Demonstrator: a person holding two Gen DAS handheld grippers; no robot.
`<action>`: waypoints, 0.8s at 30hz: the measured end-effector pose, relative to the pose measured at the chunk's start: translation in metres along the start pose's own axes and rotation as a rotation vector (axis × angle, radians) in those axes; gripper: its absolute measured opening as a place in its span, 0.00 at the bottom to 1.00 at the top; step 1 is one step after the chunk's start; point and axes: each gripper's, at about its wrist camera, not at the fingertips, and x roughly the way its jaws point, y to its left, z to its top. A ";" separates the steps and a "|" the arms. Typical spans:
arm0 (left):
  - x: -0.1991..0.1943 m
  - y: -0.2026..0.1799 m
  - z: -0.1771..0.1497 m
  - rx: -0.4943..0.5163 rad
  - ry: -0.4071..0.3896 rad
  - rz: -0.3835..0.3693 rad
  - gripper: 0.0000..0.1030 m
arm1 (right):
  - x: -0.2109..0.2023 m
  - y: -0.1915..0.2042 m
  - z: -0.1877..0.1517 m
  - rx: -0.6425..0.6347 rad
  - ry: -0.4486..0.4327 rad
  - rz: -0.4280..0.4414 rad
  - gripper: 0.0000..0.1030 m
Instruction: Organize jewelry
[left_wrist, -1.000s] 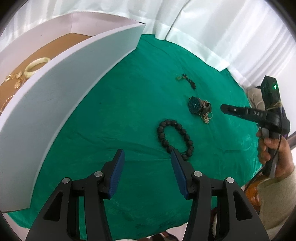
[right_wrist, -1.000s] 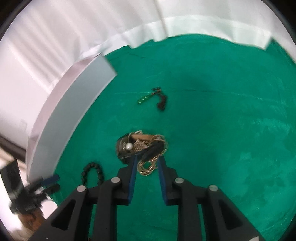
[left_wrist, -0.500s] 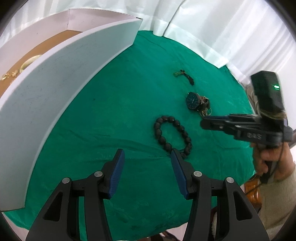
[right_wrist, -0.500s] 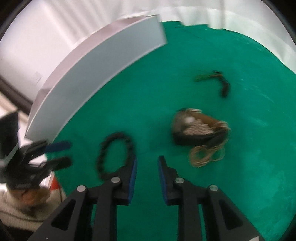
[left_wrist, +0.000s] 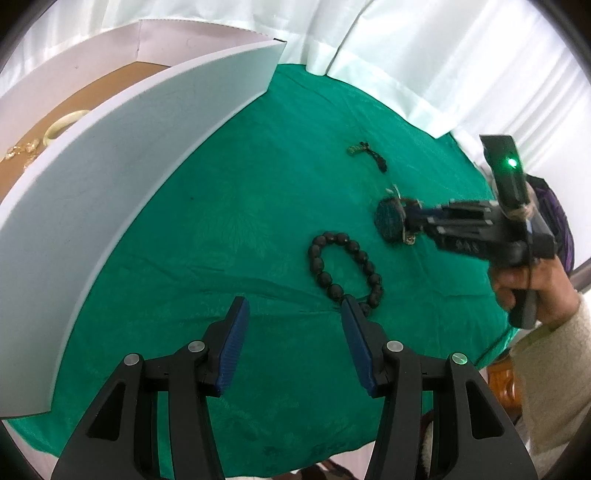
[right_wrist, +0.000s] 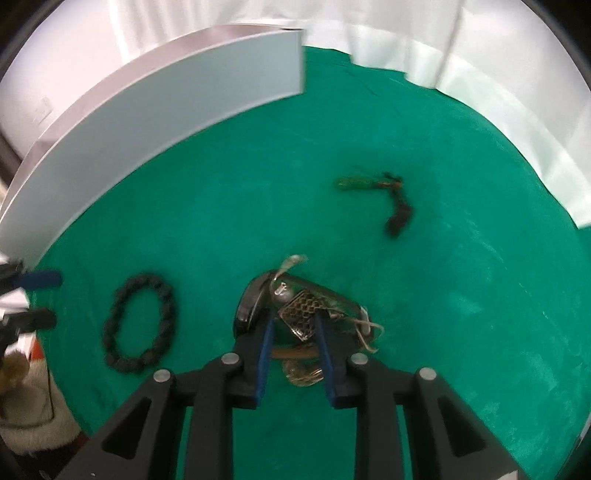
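A tangle of jewelry lies on the green cloth (left_wrist: 240, 192): a dark-faced watch (right_wrist: 251, 302), a gold mesh piece (right_wrist: 299, 314) and thin gold chains. My right gripper (right_wrist: 293, 321) points down into this pile, its jaws narrowly open on either side of the mesh piece, and I see no pad pressing on it. In the left wrist view, the right gripper (left_wrist: 406, 221) meets the watch (left_wrist: 388, 219). A black bead bracelet (left_wrist: 317, 264) (right_wrist: 168, 302) lies just ahead of my left gripper (left_wrist: 293, 306), which hovers open and empty.
A white box (left_wrist: 129, 166) stands at the left, its wall (right_wrist: 166, 92) curving along the cloth; inside lie a pale bangle (left_wrist: 62, 123) and gold pieces (left_wrist: 22, 151). A small charm with a dark tassel (left_wrist: 369, 153) (right_wrist: 399, 214) lies farther back. White drapes bound the cloth.
The right gripper swung away from the watch pile toward the bead bracelet, then came back and rolled, so its fingers now straddle the pile again. The left gripper stayed put.
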 end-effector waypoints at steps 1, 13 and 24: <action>0.001 0.001 0.000 -0.004 0.001 0.001 0.52 | -0.001 0.005 -0.002 -0.004 0.020 0.033 0.23; 0.005 0.000 0.002 -0.018 0.005 -0.003 0.52 | -0.002 0.019 0.005 -0.111 -0.005 -0.061 0.27; 0.001 0.005 -0.002 -0.019 0.002 0.006 0.52 | -0.052 0.008 -0.018 -0.009 -0.158 0.078 0.50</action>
